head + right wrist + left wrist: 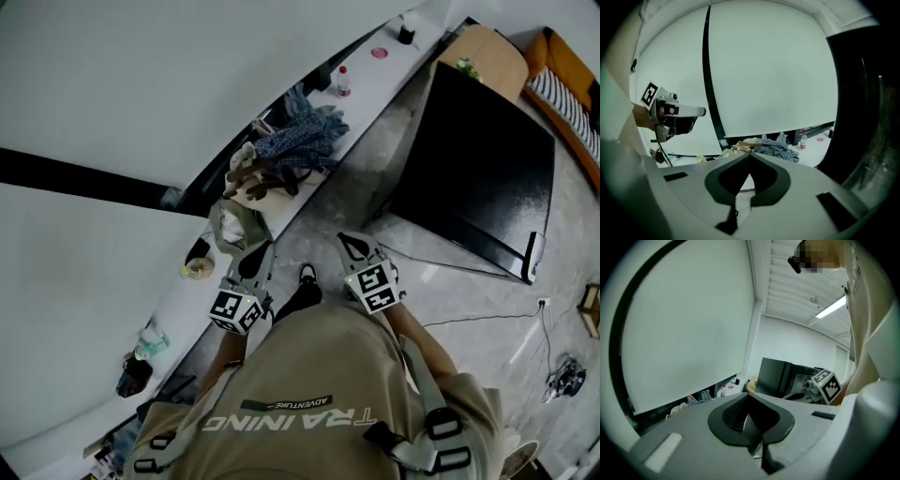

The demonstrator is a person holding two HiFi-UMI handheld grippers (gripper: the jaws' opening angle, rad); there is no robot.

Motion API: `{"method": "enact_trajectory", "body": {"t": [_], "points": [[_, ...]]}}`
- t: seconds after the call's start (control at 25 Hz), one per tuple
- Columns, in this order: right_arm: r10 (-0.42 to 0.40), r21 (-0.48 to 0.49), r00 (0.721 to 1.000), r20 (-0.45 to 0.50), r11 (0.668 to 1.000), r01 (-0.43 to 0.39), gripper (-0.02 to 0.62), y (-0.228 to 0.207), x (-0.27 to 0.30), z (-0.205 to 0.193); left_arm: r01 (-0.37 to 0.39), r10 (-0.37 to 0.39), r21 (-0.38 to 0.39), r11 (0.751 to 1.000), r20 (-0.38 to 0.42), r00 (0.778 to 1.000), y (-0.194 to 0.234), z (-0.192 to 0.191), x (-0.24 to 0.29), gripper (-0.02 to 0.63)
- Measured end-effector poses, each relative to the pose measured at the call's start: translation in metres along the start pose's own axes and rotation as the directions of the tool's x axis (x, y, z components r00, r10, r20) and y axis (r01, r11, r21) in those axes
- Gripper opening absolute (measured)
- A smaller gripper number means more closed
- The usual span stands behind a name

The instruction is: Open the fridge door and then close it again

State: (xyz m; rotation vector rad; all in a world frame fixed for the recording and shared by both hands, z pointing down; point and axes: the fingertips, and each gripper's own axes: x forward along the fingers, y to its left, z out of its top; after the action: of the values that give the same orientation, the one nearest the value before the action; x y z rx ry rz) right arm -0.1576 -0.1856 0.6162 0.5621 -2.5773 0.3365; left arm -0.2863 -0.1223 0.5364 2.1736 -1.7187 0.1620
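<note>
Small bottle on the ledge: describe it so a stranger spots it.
Beside the big black fridge runs a long white ledge along the wall. The small bottle stands upright on it, between a blue checked cloth heap and a flat pink disc; it alone is pale with a red cap.

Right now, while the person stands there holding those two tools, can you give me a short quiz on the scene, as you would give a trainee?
1. True or false: the right gripper is touching the black fridge.
2. Pick one: what lies on the white ledge along the wall? A) a heap of checked cloth B) a laptop C) a stack of plates
3. Fill the gap: the left gripper has its jaws ___, with nothing between them.

Key: 1 false, it is held near the person's body, apart from the fridge; 2 A; 3 shut.
</note>
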Motion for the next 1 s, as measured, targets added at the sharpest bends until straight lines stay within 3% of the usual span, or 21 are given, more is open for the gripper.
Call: {"method": "enact_trajectory", "body": {"t": [0.12,0.24,0.44,0.68,1.0], "points": [[-0.091,0.029,0.996,0.007,0.995,0.091,-0.005,-0.012,-0.005,0.008,0.083,-0.082,0.058,0.995,-0.008,0.997,0.012,0.009,0.017,-0.003],[-0.168,0.069,0.986,0.011,0.984,0.167,-0.005,-0.014,-0.009,0.010,0.147,-0.146,0.066,0.987,-0.023,0.989,0.019,0.009,0.026,-0.003],[-0.299,0.102,0.954,0.009,0.950,0.296,-0.005,-0.015,-0.025,0.011,0.273,-0.271,0.093,0.958,-0.027,0.962,0.017,0.012,0.046,-0.003],[-0.440,0.166,0.898,-0.005,0.885,0.435,-0.005,-0.012,-0.044,0.005,0.438,-0.435,0.154,0.886,-0.056,0.899,-0.005,0.013,0.056,-0.003],[-0.564,0.243,0.826,-0.006,0.800,0.548,-0.005,-0.007,-0.085,-0.005,0.580,-0.570,0.158,0.799,-0.111,0.814,-0.042,0.001,0.068,-0.003]]}}
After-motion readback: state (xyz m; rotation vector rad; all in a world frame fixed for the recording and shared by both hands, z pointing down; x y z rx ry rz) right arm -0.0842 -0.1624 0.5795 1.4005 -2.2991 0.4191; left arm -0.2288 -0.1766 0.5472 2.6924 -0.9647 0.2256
